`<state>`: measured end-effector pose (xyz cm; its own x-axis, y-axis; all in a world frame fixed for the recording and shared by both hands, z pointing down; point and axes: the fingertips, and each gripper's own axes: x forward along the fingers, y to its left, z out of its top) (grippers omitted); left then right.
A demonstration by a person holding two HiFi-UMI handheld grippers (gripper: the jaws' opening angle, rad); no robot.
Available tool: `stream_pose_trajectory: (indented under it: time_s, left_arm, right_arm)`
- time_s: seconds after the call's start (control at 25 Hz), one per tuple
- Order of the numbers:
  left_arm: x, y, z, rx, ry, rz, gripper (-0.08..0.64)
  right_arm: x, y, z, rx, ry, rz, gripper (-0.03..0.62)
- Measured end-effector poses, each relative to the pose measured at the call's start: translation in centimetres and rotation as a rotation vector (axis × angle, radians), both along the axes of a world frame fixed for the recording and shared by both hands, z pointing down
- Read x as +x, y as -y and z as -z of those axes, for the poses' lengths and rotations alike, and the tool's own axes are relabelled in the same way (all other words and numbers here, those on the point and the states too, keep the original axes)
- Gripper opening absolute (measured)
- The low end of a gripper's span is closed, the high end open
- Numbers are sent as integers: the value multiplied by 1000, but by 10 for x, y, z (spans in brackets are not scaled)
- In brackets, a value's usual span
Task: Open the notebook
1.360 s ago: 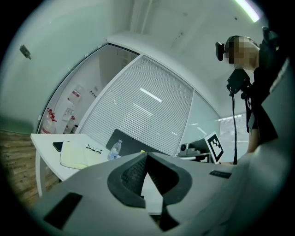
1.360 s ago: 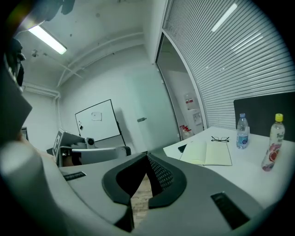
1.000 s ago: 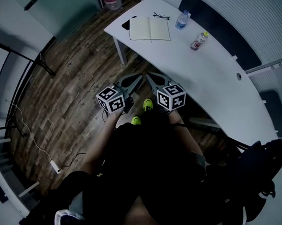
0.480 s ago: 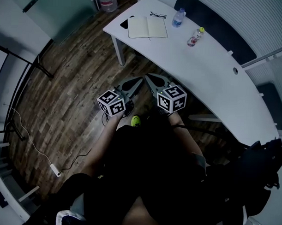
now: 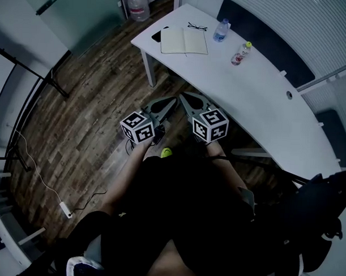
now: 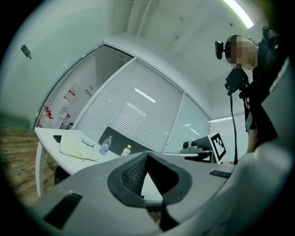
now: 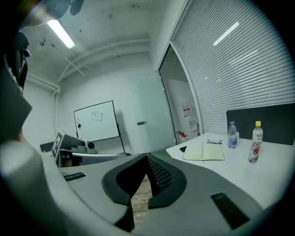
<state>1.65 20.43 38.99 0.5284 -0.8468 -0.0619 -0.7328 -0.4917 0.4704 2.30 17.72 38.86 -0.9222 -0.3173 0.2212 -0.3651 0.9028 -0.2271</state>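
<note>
left gripper (image 5: 170, 101): jaws together at the tips, nothing between them; held in the air over the wooden floor (image 5: 89, 114), short of the worktop (image 5: 248, 92)
right gripper (image 5: 186, 97): jaws closed to a thin slit, empty; just beside the left gripper, tips close together, both aimed toward the worktop
notebook (image 5: 184, 40): lies open and flat on the far end of the white worktop, pale pages up, well apart from both grippers
glasses (image 5: 197, 27): on the worktop just beyond the notebook
phone (image 5: 157, 34): dark, at the worktop's edge, touching or tucked under the notebook's left side, can't tell which
clear bottle (image 5: 221, 30): upright, near the glasses
yellow-capped bottle (image 5: 240, 52): upright, to the right of the notebook
water jug (image 5: 137, 6): on the floor past the worktop's end
person: dark clothes, standing, one yellow shoe (image 5: 166, 153) showing below the grippers
</note>
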Motion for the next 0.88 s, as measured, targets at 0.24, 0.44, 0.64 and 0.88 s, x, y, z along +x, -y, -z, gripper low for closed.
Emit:
stream_pose_trajectory:
  time_s: [0.24, 0.44, 0.64, 0.88]
  left_arm:
    - [7, 5, 4, 2, 4, -8, 14]
    - [12, 8, 6, 4, 15, -9, 14]
    - [15, 11, 2, -4, 23, -15, 14]
    - [12, 12, 0, -5, 17, -11, 14]
  right_arm:
    - [6, 5, 3, 1, 10, -8, 20]
    - [7, 6, 4, 1, 19, -5, 20]
    - [9, 7, 1, -6, 20, -8, 20]
    - [6, 9, -3, -13, 13, -10, 20]
